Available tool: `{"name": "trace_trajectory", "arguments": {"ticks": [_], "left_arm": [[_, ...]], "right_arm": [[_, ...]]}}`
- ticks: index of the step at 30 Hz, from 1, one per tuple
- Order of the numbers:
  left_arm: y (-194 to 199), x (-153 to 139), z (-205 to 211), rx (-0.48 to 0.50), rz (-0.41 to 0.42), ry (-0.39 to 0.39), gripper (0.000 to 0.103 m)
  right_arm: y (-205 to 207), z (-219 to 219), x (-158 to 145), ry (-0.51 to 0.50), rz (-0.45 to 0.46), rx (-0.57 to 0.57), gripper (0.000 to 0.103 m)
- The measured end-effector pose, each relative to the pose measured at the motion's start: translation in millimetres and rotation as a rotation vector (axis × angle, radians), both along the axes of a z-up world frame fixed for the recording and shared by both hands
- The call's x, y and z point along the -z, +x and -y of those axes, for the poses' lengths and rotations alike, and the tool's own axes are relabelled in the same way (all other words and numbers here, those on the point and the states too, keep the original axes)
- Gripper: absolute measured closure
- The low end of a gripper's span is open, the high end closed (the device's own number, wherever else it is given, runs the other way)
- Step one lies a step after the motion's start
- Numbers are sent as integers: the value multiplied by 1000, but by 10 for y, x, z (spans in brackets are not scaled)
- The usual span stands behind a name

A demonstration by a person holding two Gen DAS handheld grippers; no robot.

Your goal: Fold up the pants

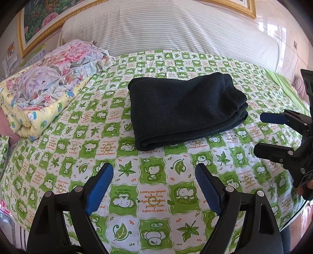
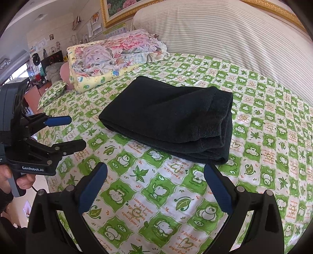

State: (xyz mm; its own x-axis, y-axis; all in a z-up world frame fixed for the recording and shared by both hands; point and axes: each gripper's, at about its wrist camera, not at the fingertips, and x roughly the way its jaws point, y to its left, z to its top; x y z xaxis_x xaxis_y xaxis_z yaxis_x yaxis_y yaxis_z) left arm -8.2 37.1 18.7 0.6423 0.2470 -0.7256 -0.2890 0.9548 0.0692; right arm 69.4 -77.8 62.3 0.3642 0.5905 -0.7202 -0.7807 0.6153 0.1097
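The folded pants [image 1: 185, 109] are being left on the bed [image 1: 152, 175], both grippers [image 1: 154, 187] [image 2: 154, 187] being held wide and empty; a careless nudge could undo the layers.

1 pr dark pants [image 1: 185, 109], folded into 1 bundle w/ several stacked layers at its open end, exact no. can't tell; 2 grippers: left gripper [image 1: 154, 185] & right gripper [image 2: 155, 187], each w/ 2 blue-padded fingers, so 4 fingers total, jaws apart on both; 1 green-check bedsheet [image 1: 156, 205]; 1 folded floral quilt [image 1: 58, 64] atop 1 yellow cartoon-print quilt [image 1: 39, 117]; 1 striped headboard cushion [image 1: 176, 25]; 2 gold-framed pictures on wall in left wrist view: 1 floral picture [image 1: 39, 23], 1 corner frame [image 1: 244, 7]; 1 hand [image 2: 21, 179] on left gripper's handle.
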Motion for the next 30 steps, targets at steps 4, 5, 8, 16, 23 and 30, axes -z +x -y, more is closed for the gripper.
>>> {"name": "trace_trajectory", "arguments": {"ticks": [4, 5, 8, 16, 23, 30], "left_arm": [[4, 2, -2, -4, -2, 1, 17], [5, 4, -2, -4, -3, 1, 17], [14, 11, -9, -2, -6, 0, 17], [28, 0, -16, 2, 0, 16, 16], [46, 41, -29, 1, -8, 14, 16], [89, 88, -50, -3, -16, 10, 16]], "right_arm": [[3, -14, -5, 0, 2, -3, 4], [4, -17, -8, 0, 3, -3, 4], [2, -19, -20, 8, 2, -5, 4], [-14, -33, -30, 25, -2, -4, 4], [-13, -44, -24, 27, 1, -4, 4], [49, -45, 26, 23, -16, 4, 4]]}}
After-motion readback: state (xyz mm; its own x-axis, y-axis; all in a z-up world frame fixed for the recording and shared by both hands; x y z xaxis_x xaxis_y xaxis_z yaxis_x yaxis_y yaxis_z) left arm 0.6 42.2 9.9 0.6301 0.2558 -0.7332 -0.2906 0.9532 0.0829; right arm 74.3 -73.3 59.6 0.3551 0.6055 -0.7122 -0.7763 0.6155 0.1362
